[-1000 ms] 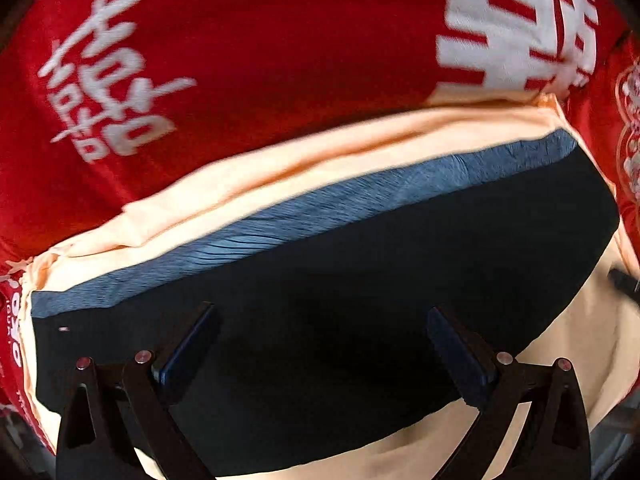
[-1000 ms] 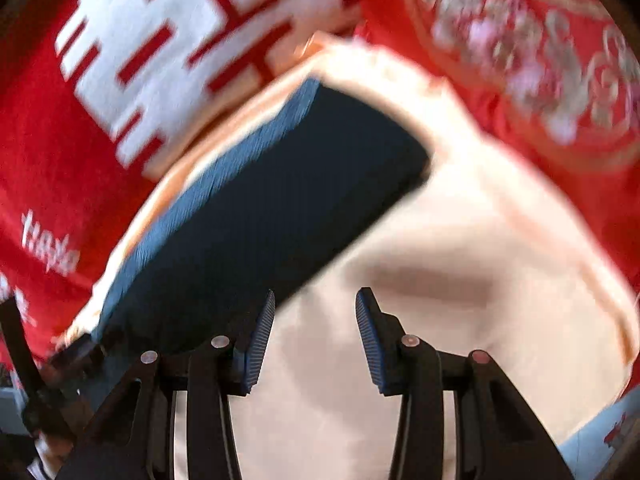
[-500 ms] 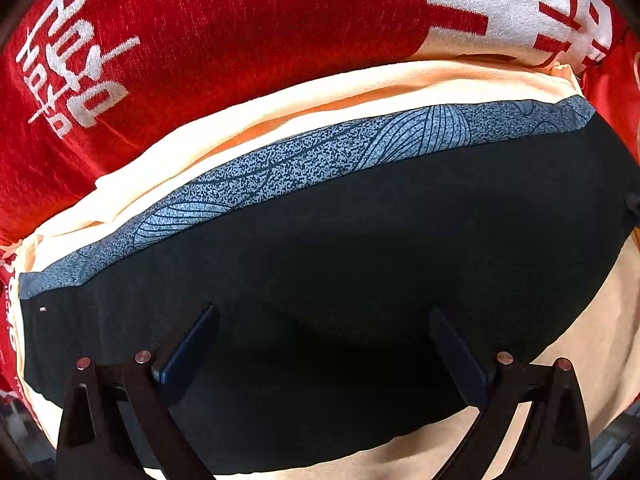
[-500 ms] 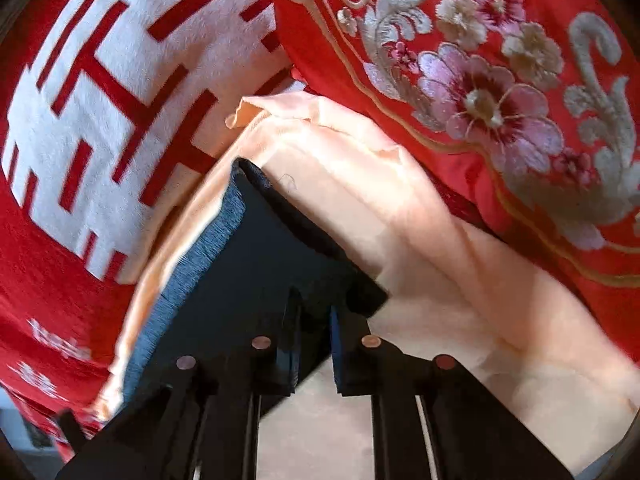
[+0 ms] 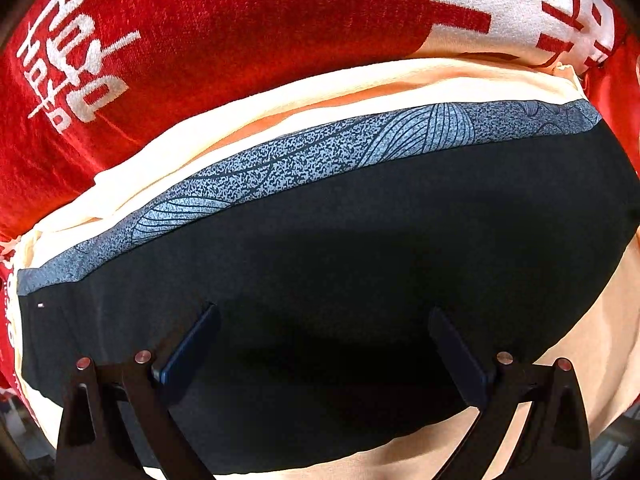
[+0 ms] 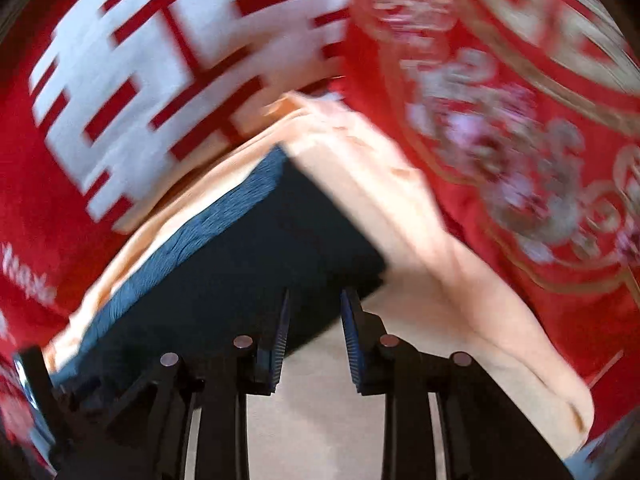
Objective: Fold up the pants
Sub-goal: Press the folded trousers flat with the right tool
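Observation:
Folded black pants (image 5: 360, 240) with a grey patterned waistband (image 5: 320, 156) lie flat on a peach cloth (image 5: 280, 96). My left gripper (image 5: 322, 316) points down over the black fabric, wide open, with nothing pinched between its pads. In the blurred right wrist view the pants (image 6: 256, 264) show their right edge and near corner. My right gripper (image 6: 316, 300) hovers at that near edge. Its jaws stand a narrow gap apart and are opening. The fabric's edge shows between the fingers (image 6: 282, 332), and the pads do not press on it.
The peach cloth (image 6: 440, 280) rests on a red blanket with large white characters (image 5: 200, 20) and a red floral cover (image 6: 520, 140) to the right. The left gripper's frame (image 6: 36, 384) shows at the lower left of the right wrist view.
The right gripper nearly shut at the pants' near corner half a second ago, then widened a little and drew back. The left gripper sank slightly closer to the pants, still open.

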Motion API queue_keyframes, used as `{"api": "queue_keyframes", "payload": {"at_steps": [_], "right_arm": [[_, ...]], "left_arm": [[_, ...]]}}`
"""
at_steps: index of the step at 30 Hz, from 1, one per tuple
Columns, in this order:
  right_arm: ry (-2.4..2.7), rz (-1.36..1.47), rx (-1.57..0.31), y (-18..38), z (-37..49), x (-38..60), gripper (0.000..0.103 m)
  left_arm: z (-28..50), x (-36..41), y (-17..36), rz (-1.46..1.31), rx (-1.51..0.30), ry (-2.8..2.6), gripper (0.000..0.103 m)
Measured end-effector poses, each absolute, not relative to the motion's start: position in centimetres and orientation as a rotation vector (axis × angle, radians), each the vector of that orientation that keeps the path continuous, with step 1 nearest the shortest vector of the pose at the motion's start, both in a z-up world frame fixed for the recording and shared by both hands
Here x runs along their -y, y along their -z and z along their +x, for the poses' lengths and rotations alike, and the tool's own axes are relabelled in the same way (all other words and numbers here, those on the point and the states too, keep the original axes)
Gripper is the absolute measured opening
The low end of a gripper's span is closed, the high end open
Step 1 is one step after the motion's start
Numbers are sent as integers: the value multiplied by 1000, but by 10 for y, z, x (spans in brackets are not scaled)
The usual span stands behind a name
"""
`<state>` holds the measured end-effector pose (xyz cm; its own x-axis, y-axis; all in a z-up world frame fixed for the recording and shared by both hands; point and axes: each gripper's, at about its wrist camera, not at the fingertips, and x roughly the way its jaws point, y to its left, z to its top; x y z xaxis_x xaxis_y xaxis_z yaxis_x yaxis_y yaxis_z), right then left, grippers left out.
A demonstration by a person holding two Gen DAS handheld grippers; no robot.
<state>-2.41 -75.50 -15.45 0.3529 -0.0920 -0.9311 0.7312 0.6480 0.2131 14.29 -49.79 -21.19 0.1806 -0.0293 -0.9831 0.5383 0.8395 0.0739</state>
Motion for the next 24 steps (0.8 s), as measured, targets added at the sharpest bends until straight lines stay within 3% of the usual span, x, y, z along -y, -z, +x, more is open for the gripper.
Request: {"api": "queue_keyframes", "payload": {"at_steps": [9,11,24], "right_arm": [[547,618,-1194,185,-11,737,29],[545,651,-1217,184,-19,737,34],[500,872,-1199,193,-75,720,35]], "left_arm": [[142,494,214,450,-1345,422,103],[143,494,215,446,-1348,420,103],[142,489,215,444,-1346,420,103]]}}
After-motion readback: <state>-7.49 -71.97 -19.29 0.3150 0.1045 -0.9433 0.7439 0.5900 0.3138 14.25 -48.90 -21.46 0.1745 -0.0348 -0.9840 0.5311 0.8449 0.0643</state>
